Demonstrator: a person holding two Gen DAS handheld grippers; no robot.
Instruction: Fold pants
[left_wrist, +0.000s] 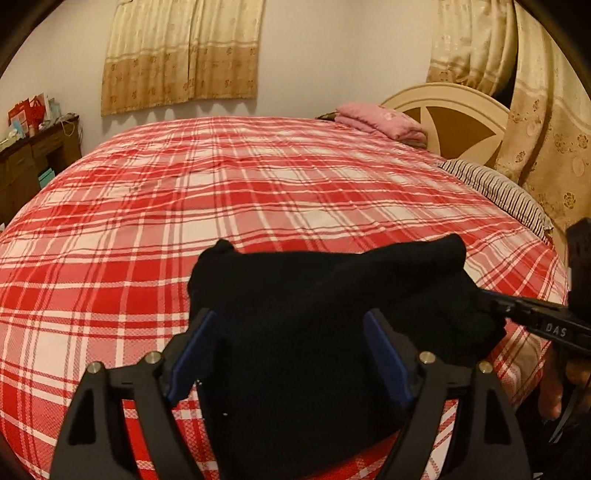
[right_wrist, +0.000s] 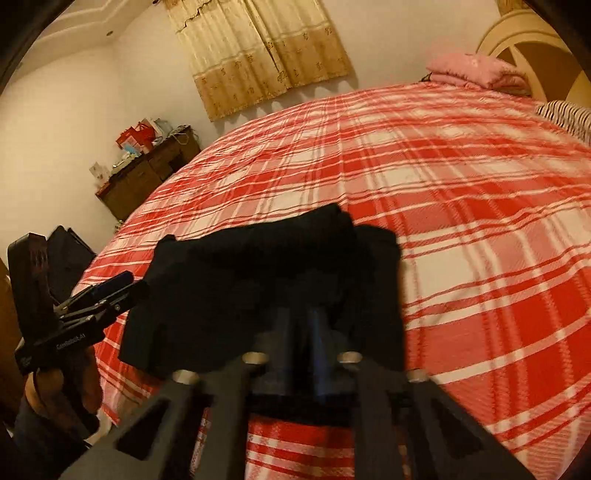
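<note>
The black pants (left_wrist: 325, 295) lie bunched in a folded bundle on the red plaid bed (left_wrist: 221, 184), near its front edge. My left gripper (left_wrist: 291, 325) is open, its blue-padded fingers (left_wrist: 195, 350) standing wide on either side of the cloth. My right gripper (right_wrist: 299, 317) is shut on the near edge of the pants (right_wrist: 266, 269); it also shows in the left wrist view (left_wrist: 491, 306), pinching the bundle's right end. The left gripper shows in the right wrist view (right_wrist: 114, 291) at the bundle's left end.
A folded pink blanket (left_wrist: 380, 122) and a striped pillow (left_wrist: 495, 188) lie by the headboard (left_wrist: 461, 122). A dark wooden dresser (left_wrist: 33, 158) with clutter stands left of the bed. Curtains (left_wrist: 184, 55) hang on the far wall.
</note>
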